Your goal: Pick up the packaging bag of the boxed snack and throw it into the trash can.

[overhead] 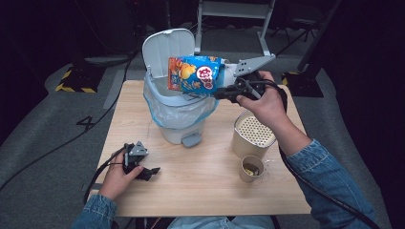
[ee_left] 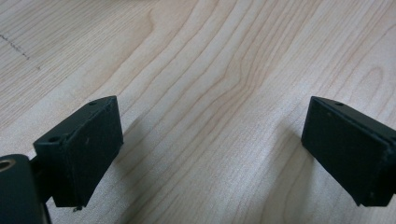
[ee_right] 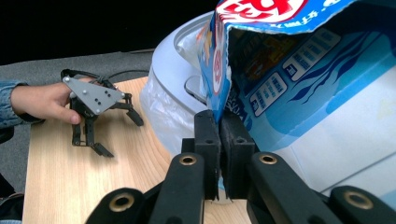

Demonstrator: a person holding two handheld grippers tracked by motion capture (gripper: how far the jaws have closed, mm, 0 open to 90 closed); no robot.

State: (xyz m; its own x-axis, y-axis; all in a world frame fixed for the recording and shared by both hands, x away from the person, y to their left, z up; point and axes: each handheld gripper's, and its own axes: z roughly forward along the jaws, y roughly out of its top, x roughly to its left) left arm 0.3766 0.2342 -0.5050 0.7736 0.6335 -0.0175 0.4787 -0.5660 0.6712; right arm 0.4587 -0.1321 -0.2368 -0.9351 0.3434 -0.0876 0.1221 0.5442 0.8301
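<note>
You are in a dark studio-like lab: a lone wooden table (overhead: 200, 186) on grey carpet, hazard-striped base (overhead: 76, 82) far left, metal frame (overhead: 234, 12) beyond.

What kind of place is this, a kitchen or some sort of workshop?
Probably a lab or studio set up for recording, not a kitchen. A lone wooden table stands on grey carpet with cables, hazard-striped tape marks the floor, and a metal frame stands in the dark behind.
</note>
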